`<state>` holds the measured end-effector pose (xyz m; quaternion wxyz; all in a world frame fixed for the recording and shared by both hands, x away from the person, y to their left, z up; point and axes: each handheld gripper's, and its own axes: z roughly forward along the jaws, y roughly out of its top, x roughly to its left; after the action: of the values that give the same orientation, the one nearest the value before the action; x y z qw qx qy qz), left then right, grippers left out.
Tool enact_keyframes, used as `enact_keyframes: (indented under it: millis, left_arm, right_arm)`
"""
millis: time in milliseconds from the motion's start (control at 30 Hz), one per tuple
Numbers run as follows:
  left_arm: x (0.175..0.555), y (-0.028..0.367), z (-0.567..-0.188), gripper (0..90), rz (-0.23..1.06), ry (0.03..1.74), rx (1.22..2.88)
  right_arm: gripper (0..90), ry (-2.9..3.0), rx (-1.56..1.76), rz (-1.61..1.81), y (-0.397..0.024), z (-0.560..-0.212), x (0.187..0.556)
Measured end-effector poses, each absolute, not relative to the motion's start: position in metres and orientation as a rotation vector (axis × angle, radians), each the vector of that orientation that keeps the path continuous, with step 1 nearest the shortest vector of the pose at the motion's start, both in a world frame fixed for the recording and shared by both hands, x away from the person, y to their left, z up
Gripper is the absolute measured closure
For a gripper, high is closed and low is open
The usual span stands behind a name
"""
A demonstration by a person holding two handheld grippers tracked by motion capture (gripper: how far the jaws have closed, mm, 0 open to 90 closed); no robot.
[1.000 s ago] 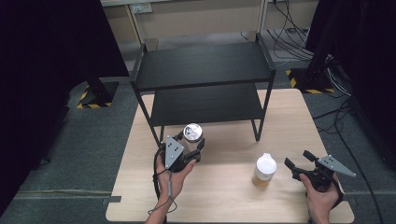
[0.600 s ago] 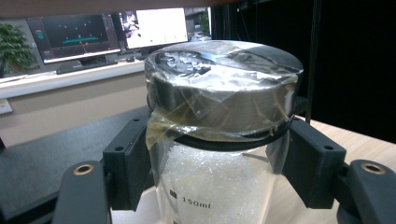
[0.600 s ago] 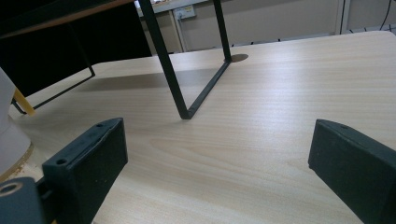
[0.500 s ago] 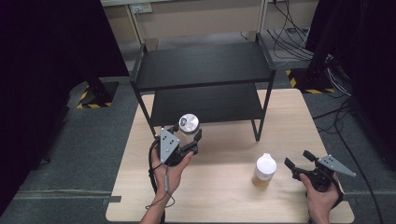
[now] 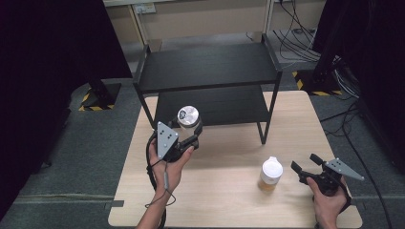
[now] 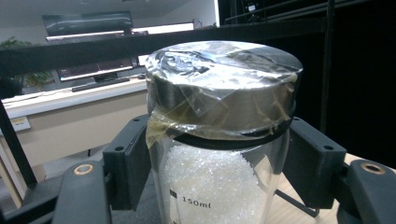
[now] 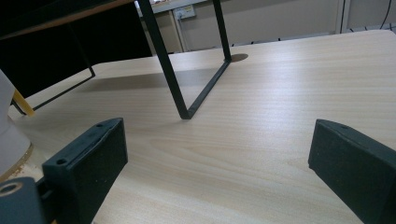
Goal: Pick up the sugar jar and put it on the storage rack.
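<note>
Up it comes: my left gripper (image 5: pixel 187 135) has lifted the clear glass jar of white granules with its taped silver lid (image 5: pixel 188 117) off the pale wooden counter (image 5: pixel 229 195), towards the black two-tier metal shelf (image 5: pixel 205 71). I reckon it's shelf-bound. Jaws pinching the jar's neck. My right gripper (image 5: pixel 304 164) waits with jaws spread near the small white-capped amber bottle (image 5: pixel 271 173).

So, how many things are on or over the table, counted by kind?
Glass jar with silver lid, held by left gripper: 1
Bottle with white cap: 1
Black two-tier shelf: 1
Total: 3
</note>
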<state>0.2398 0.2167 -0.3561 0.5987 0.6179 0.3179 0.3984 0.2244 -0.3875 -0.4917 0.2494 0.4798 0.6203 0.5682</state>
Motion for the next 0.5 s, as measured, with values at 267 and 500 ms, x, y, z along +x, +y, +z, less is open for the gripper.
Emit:
enact_keyframes:
  millis: [267,500]
  left_arm:
    - [0.239,0.215,-0.345,31.0,0.949,0.751,1.404]
    - [0.238,0.213,-0.333,31.0,0.969,0.754,1.384]
  right_arm:
    - [4.9,1.689,1.31,1.55,-0.388,-0.492,0.225]
    - [4.9,1.689,1.312,1.552,-0.388,-0.492,0.225]
